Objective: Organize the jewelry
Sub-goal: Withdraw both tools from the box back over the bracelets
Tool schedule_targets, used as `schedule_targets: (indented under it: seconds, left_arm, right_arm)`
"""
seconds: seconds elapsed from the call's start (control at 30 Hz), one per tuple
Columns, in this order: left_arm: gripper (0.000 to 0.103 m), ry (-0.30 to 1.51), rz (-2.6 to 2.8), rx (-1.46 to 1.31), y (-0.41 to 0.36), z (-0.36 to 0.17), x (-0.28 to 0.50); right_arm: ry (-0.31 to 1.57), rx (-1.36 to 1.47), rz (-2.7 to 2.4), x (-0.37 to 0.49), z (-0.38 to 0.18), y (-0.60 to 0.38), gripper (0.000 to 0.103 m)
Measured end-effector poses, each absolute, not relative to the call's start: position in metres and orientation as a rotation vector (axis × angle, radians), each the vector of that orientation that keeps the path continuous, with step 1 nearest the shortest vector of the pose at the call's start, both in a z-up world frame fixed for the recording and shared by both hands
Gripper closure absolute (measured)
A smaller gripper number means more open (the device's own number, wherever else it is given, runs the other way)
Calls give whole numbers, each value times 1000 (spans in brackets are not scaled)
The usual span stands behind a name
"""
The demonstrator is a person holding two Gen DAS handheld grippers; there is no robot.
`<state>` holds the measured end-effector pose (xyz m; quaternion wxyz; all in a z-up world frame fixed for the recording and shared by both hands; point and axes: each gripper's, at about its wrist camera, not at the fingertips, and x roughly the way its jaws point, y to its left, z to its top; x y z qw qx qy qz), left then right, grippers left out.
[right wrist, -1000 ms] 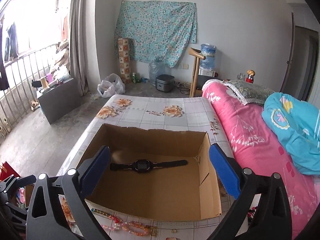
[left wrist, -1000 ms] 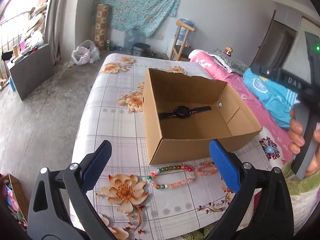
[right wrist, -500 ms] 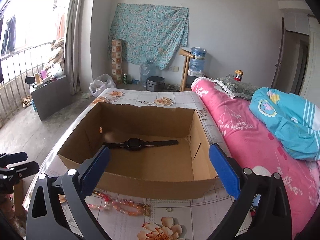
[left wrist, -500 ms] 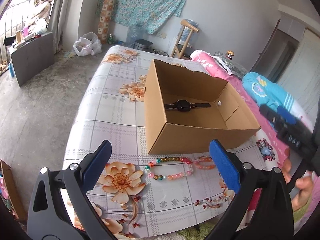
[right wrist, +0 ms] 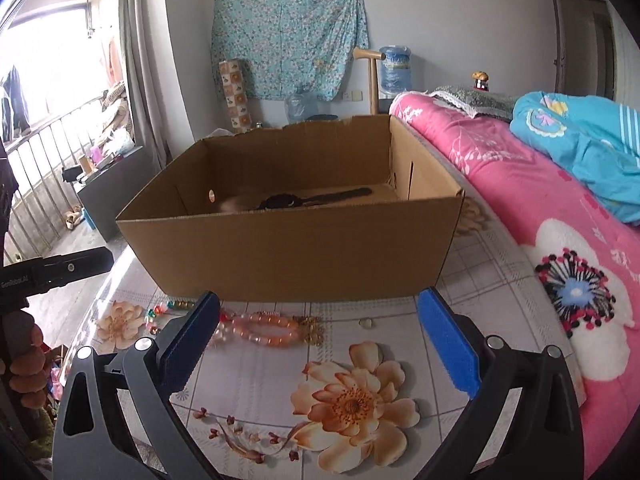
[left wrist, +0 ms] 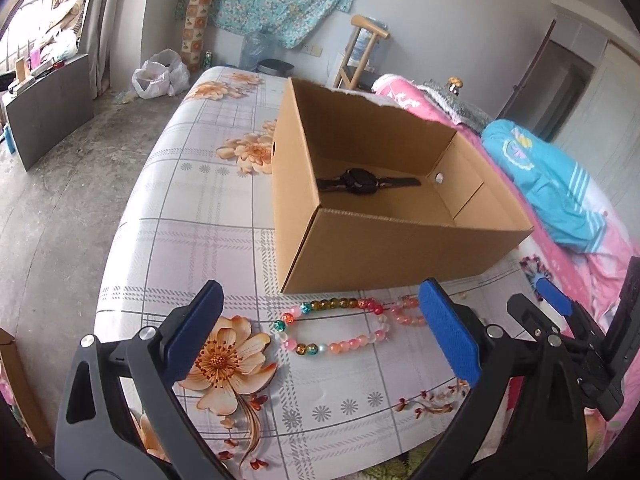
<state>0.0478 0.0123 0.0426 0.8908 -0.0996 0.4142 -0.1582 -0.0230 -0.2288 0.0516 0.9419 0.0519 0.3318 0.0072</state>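
An open cardboard box (left wrist: 400, 256) stands on the flowered tablecloth; it also shows in the right wrist view (right wrist: 288, 252). A black watch (left wrist: 360, 182) lies inside it, partly hidden behind the front wall in the right wrist view (right wrist: 304, 200). A multicolour bead bracelet (left wrist: 320, 328) lies in front of the box, with a pink bead bracelet (right wrist: 260, 328) beside it. My left gripper (left wrist: 320, 340) is open and empty, just above the multicolour bracelet. My right gripper (right wrist: 320, 340) is open and empty, low over the table near the pink bracelet.
A pink quilt (right wrist: 520, 184) with a blue blanket (right wrist: 580, 140) lies along the table's right side. The table's left edge (left wrist: 116, 248) drops to a concrete floor. A small clear bead (right wrist: 365, 323) lies near the box front.
Both grippers have come down and back toward the table's front edge, so the box looks lower and the bracelets closer. Both stayed open. The box and jewelry have not moved.
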Motion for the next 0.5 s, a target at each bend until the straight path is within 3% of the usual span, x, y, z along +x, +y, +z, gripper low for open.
schedule_targets:
  seconds: [0.4,0.5]
  left_arm:
    - [9,948,-237,-70,7,7,53]
    - [9,934,-230,-19,4,4,46]
  right_arm:
    - [795,178,88,-31,16,-232,7]
    - [832,199,113,-28,9,-234,14]
